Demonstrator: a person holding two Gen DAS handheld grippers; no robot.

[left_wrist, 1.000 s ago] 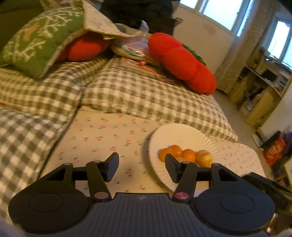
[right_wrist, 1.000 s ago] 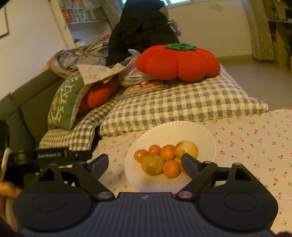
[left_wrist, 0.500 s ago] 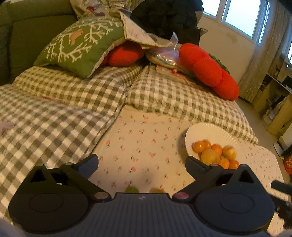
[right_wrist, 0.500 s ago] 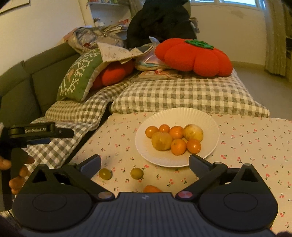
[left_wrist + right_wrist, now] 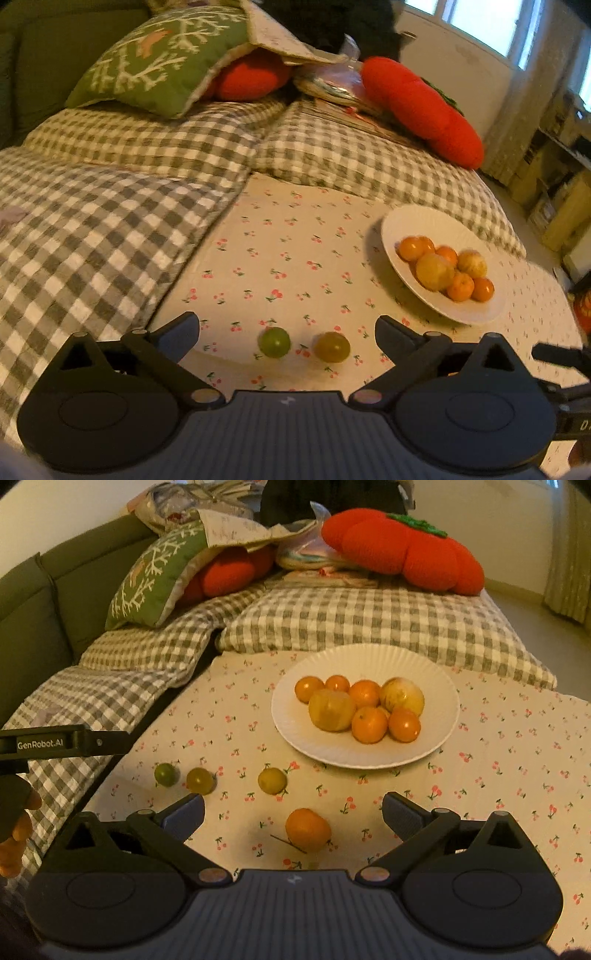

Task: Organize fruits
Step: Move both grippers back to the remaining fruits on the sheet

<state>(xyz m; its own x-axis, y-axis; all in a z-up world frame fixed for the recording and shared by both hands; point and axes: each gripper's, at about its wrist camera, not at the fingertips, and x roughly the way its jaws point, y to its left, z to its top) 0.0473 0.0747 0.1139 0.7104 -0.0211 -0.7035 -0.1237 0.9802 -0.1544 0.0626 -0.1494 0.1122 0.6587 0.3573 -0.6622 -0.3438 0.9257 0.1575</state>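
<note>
Left fingers [image 5: 287,328]: we are holding them spread wide with nothing between the pads; the green fruit [image 5: 274,342] and the olive fruit [image 5: 331,346] are sitting just ahead in the gap.
Right fingers [image 5: 293,812]: we are keeping these fully apart too, empty, with the loose orange [image 5: 308,829] lying between the tips.
Loose fruit: in the right wrist view a yellow-green fruit [image 5: 272,781] is resting at 11 o'clock from the orange, well short of the plate [image 5: 295,734].
Plate: it is sitting at 12 o'clock from the right fingers and 2 o'clock from the left, already carrying a heap of oranges and pale fruit.
Risk, rolling: we are judging that a finger nudging a round fruit before closing may be sending it off across the tabletop [image 5: 498,775].
Risk, double catch: the two small fruits are lying near each other, so closing could be pinching one and knocking the other.
Risk, pile: dropping more onto the heap may be dislodging fruit over the shallow rim.
</note>
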